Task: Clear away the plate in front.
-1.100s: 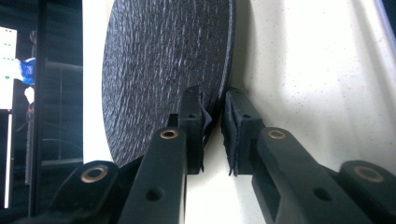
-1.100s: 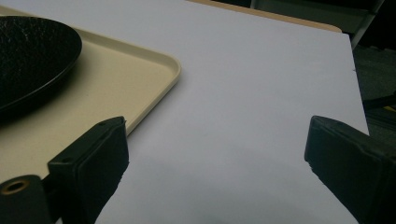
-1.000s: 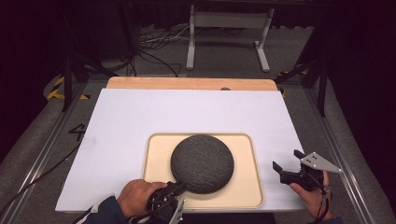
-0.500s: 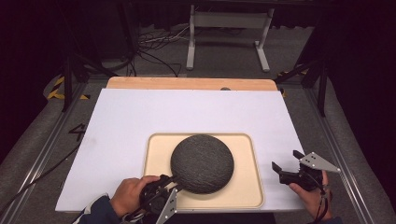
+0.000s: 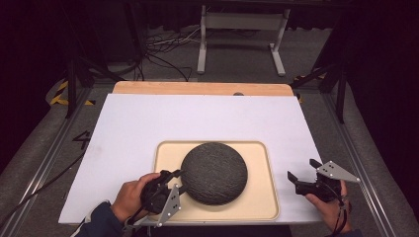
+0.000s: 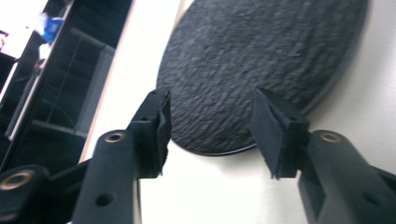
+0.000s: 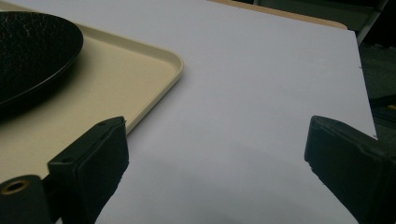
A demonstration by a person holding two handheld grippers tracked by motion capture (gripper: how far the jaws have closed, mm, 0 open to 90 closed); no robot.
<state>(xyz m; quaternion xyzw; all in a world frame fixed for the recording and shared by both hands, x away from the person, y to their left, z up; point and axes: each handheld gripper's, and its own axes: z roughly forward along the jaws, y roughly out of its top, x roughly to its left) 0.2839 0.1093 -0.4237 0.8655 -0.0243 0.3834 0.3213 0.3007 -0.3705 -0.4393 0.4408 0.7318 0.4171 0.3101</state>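
Note:
A round, dark grey plate [image 5: 215, 173] with a rough surface lies on a beige tray [image 5: 262, 197] near the table's front edge. My left gripper [image 5: 179, 180] is at the plate's front left rim, and its jaws have just been opening. In the left gripper view the pads of the left gripper [image 6: 210, 121] stand apart and press on nothing, with the plate's [image 6: 261, 60] rim just beyond them. My right gripper [image 5: 302, 169] hovers open to the right of the tray. Between the jaws of the right gripper [image 7: 219, 140] there is only white surface, with the tray's corner [image 7: 130, 79] and the plate [image 7: 32, 51] at the left.
A white sheet [image 5: 197, 123] covers the table, and a wooden strip [image 5: 197, 89] runs along its far edge. Behind the table are a metal stand [image 5: 242, 29] and cables on the dark floor. Metal rails [image 5: 356, 148] border both sides.
My left hand has drawn back to the left, away from the plate's rim, and its jaws have spread apart. The plate and my right gripper have stayed where they were.

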